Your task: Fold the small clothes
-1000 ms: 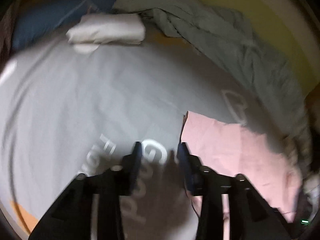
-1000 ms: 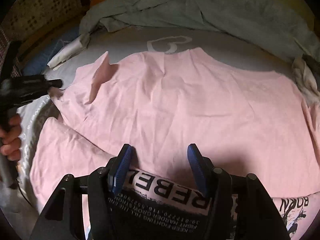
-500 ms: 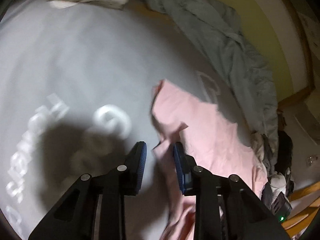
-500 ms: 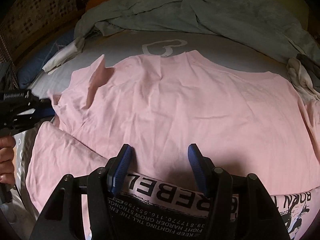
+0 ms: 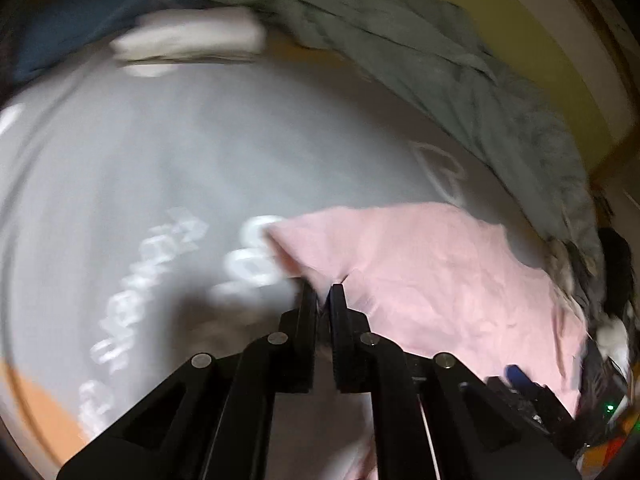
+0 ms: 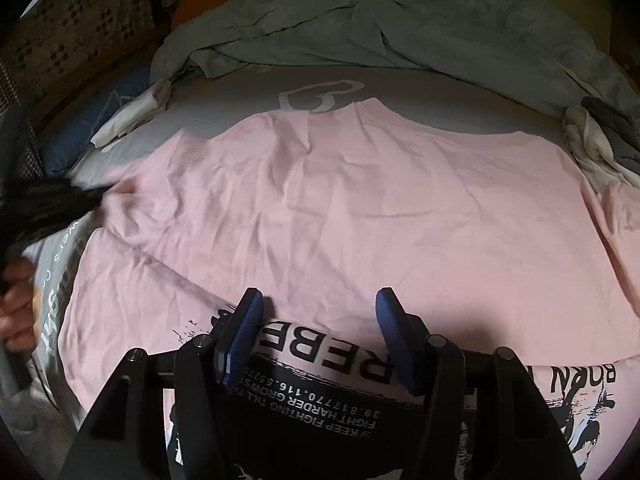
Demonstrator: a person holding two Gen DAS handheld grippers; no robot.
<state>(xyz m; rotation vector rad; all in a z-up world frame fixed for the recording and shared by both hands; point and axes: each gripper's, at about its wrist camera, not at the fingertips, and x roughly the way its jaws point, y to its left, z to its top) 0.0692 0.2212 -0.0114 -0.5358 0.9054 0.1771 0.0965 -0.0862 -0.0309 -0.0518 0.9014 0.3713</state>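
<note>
Here's the pink T-shirt (image 6: 360,208), spread across the grey bedsheet (image 6: 248,92) with its back up and the bottom part folded over, so a strip of black print shows along the near edge. The left gripper (image 5: 323,292) has just been closing, and its jaws now sit together, pinching a corner of the shirt's left edge; a little peak of pink cloth rises right at the tips. From the right camera that same gripper (image 6: 86,196) is a dark blur at the shirt's left edge, with the person's hand (image 6: 16,308) below it at the frame's edge.

The right gripper (image 6: 318,308) hangs over the near edge of the shirt, its blue-padded jaws standing well apart, one to each side of the printed letters, nothing pinched between them. Whether the tips touch the cloth, hard to say.

Beyond the shirt, a rumpled grey-green blanket (image 6: 380,28) lies heaped along the far side of the bed. A white folded cloth (image 5: 188,40) sits far off on the sheet, blurred in the left view. A bundle of pale and grey clothes (image 6: 600,140) lies just beside the shirt's right shoulder
</note>
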